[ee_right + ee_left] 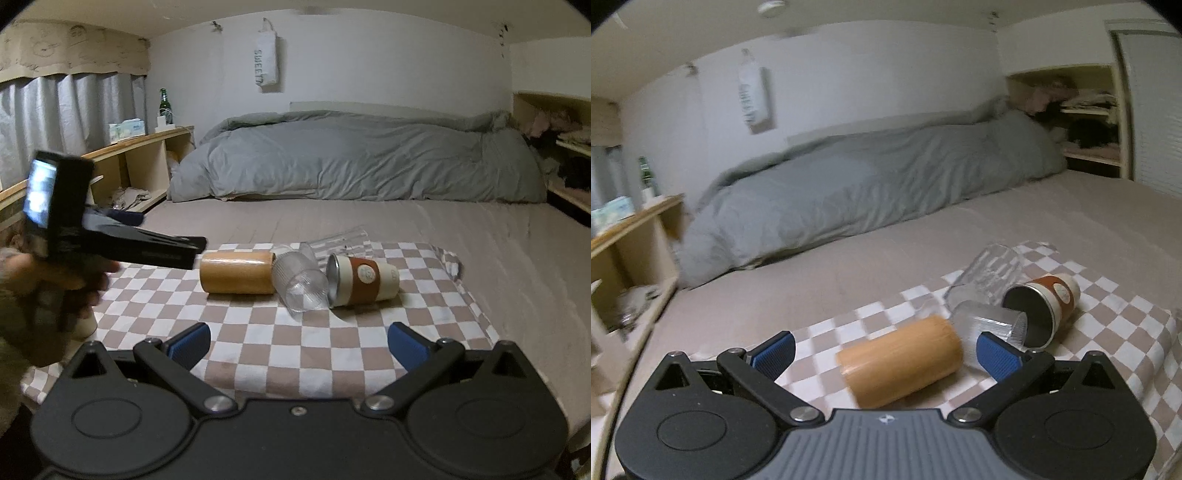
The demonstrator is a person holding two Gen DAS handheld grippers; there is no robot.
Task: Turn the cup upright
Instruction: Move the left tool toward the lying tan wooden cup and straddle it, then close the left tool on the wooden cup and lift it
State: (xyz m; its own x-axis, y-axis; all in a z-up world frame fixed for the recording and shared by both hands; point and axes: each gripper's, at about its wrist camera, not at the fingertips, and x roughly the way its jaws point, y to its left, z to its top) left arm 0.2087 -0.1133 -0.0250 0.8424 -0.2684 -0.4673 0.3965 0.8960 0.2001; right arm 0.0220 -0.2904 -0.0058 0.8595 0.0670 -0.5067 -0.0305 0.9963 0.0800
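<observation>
Left hand-held gripper [884, 350] is spread wide around the bamboo cup [901, 360], which lies on its side at the left of the checkered cloth [258, 332] on the bed, pads not yet touching. Best to close on the mid-body squarely, then lift clear of the ribbed glass [991, 323] touching its far end before rotating. Right hand-held gripper [299, 345] is spread, empty, near edge.

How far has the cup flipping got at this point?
Nothing is done yet: the wooden cup, both clear glasses and the banded coffee cup all lie on their sides on the checkered cloth. The left tongs are open around the wooden cup; the right tongs are open and empty.
</observation>
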